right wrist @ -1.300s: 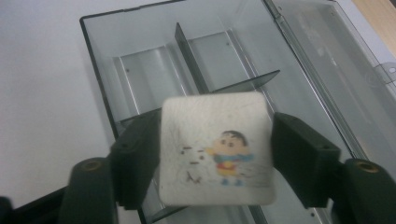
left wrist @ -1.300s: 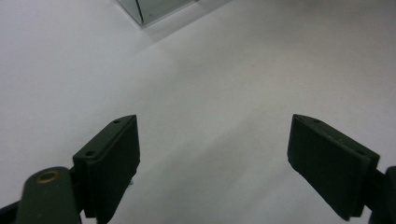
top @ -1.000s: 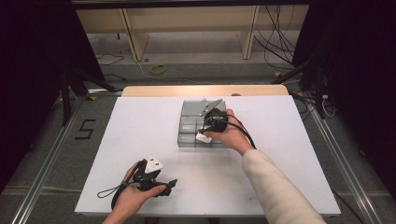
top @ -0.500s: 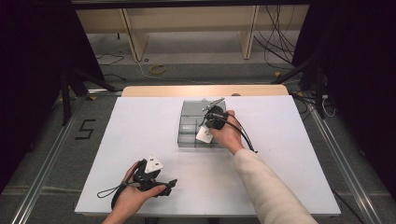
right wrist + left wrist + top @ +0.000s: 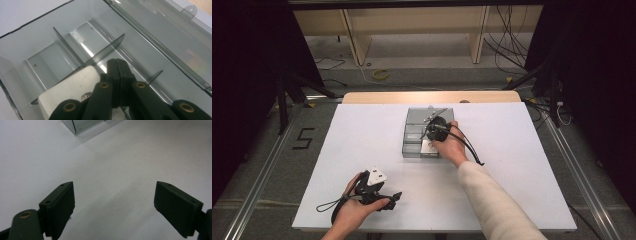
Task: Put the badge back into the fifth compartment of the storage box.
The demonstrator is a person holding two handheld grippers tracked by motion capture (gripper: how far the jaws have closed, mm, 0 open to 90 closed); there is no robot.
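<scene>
The smoke-grey clear plastic divided box (image 5: 419, 132), mid-table, is judged light, rigid and slippery, best gripped by a wall; the right gripper (image 5: 116, 65) stands closed and empty inside it, the left gripper (image 5: 113, 202) wide open.

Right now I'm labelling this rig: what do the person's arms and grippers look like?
Both grippers are black with flat rectangular jaws and brass-coloured rivets. The left gripper carries a white three-cornered plate and trails a looped black cable. The right gripper trails a black cable too. The right arm wears a cream sleeve.
</scene>
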